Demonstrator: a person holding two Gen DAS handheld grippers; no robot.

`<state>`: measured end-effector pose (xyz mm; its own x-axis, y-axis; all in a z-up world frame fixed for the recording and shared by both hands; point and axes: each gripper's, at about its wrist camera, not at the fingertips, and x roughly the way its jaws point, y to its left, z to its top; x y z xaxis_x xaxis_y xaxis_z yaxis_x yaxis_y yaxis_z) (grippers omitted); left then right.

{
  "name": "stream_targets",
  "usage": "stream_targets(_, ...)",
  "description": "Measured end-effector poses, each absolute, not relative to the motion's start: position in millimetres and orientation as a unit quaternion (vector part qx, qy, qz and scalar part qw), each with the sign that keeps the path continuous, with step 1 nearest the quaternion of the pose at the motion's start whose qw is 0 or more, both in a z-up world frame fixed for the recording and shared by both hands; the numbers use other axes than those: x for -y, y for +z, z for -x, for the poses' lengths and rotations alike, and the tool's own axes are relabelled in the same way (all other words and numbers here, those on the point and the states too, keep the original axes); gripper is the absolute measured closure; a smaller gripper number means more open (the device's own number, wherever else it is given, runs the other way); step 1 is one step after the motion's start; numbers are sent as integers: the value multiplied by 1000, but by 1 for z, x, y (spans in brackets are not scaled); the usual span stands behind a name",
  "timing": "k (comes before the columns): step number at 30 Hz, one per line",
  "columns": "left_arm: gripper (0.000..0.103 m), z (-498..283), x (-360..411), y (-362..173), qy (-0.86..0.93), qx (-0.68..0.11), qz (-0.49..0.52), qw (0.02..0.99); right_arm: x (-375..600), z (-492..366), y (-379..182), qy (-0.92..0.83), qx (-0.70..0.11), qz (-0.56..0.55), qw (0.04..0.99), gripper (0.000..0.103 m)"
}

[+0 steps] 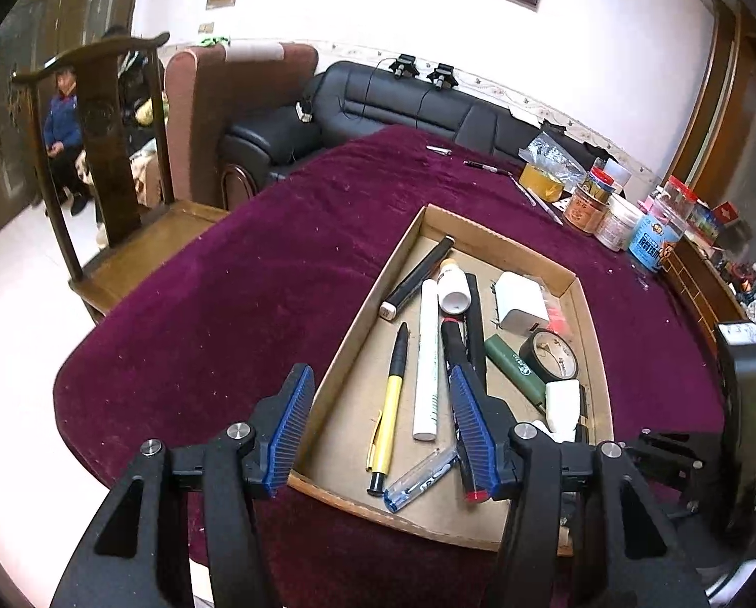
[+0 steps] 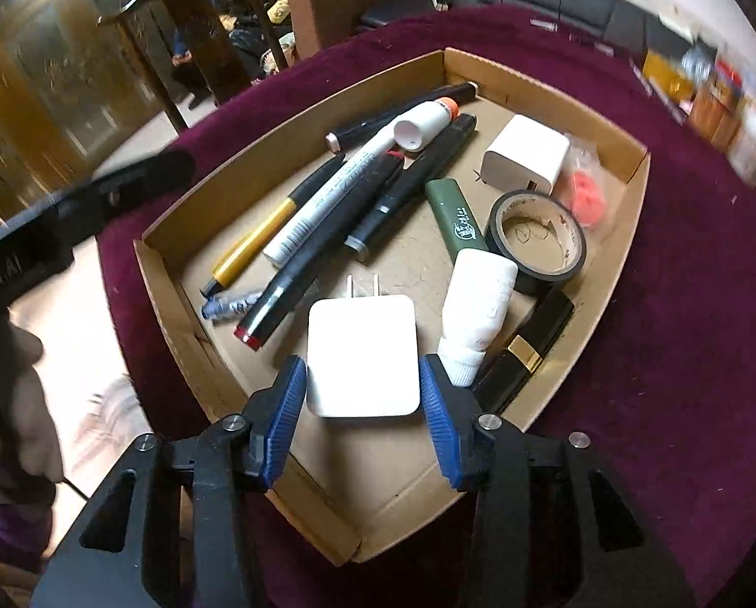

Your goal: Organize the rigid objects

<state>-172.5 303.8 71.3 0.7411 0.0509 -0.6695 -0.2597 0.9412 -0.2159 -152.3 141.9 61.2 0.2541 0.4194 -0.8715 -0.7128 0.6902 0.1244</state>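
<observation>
A cardboard tray [image 1: 588, 354] [image 2: 631, 213] on the purple cloth holds pens, markers, a green lighter [image 2: 453, 218], a tape roll [image 2: 537, 238], a white bottle [image 2: 479, 304] and a white charger [image 2: 524, 159]. My right gripper [image 2: 362, 390] is shut on a second white plug charger [image 2: 362, 354], held over the tray's near corner. My left gripper [image 1: 378, 405] is open and empty above the tray's near end, over a yellow pen [image 1: 390, 410] and a white marker [image 1: 427, 359].
Jars and bottles [image 1: 626, 213] stand at the table's far right edge. A roll of yellow tape [image 1: 542, 180] and pens [image 1: 484, 166] lie on the cloth behind the tray. A wooden chair [image 1: 109, 172] stands left of the table. A black device [image 1: 747, 405] is at right.
</observation>
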Motion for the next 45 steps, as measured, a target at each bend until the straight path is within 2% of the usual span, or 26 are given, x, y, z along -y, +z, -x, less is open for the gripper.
stream_targets(5, 51, 175, -296, 76, 105, -347, 127, 923, -134, 172, 78, 376, -452, 152, 795, 56)
stream_targets(8, 51, 176, -289, 79, 116, -345, 116, 924, -111, 183, 95, 374, -417, 139, 817, 47)
stream_targets(11, 50, 178, -280, 83, 133, -339, 98, 926, -91, 184, 105, 363, -396, 117, 835, 45)
stream_targets(12, 48, 178, -276, 84, 136, -338, 93, 927, -84, 183, 109, 359, -394, 108, 839, 45)
stream_targets(14, 36, 180, -270, 88, 144, -334, 85, 928, -73, 176, 110, 351, -394, 90, 845, 44)
stream_targets(21, 36, 186, -247, 98, 148, -321, 51, 934, -43, 172, 105, 324, -404, 51, 854, 43)
stream_targets(41, 36, 195, -213, 105, 132, -321, 17, 938, -17, 182, 96, 309, -407, 32, 859, 43)
stream_targets(45, 36, 207, -210, 112, 168, -281, -5, 945, -15, 186, 95, 308, -406, 30, 860, 43)
